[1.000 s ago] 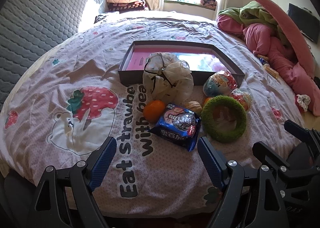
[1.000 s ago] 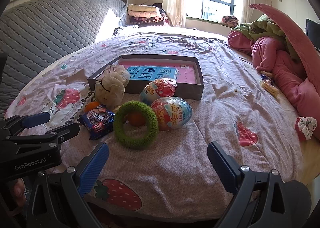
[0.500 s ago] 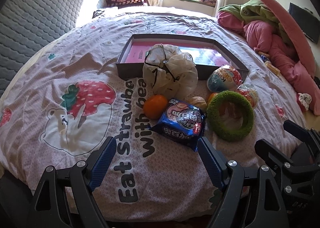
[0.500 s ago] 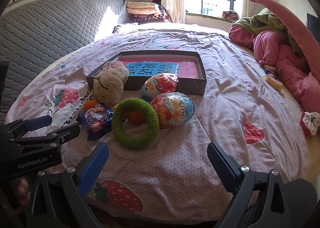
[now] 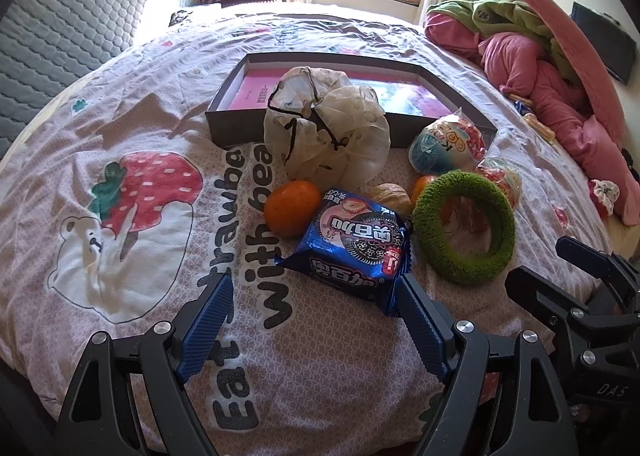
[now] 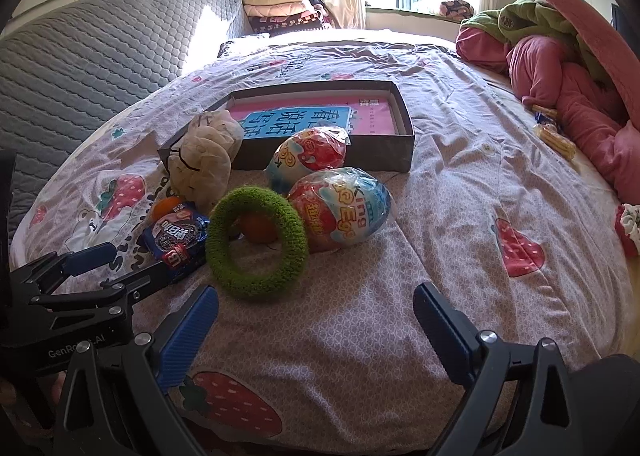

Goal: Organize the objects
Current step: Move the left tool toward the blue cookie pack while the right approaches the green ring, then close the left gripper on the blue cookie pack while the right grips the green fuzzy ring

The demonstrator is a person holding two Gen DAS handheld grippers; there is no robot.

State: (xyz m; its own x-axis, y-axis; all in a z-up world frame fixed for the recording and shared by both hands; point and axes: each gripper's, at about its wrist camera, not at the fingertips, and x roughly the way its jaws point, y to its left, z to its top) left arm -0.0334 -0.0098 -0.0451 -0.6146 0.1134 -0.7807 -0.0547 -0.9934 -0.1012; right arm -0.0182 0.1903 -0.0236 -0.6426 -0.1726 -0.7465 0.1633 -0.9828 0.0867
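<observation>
On the bed [image 5: 120, 104], spread with a pink strawberry-and-bear quilt, a cluster of things lies just in front of a shallow dark box [image 5: 236, 124] that holds a pink sheet. A cream drawstring pouch [image 5: 328, 132] leans against the box's near wall. Just before it sit an orange tangerine [image 5: 290, 208] and a walnut [image 5: 392, 196], and a blue cookie packet [image 5: 356, 244] lies touching the tangerine. To the right, a fuzzy green ring [image 5: 464, 228] rests flat, with a second tangerine [image 6: 258, 230] showing through its hole in the right wrist view. Two wrapped toy eggs lie beside the ring: the near egg [image 6: 340, 210] touches it, and the far egg [image 6: 306, 156] rests against the box wall.

The left hand-held gripper [image 5: 312, 320] is spread wide and holds nothing; its right fingertip is at the near corner of the cookie packet. The right hand-held gripper [image 6: 316, 324] is likewise spread and empty, low over bare quilt just short of the green ring. Pink and green bedding [image 6: 568, 68] is heaped at the far right of the bed.
</observation>
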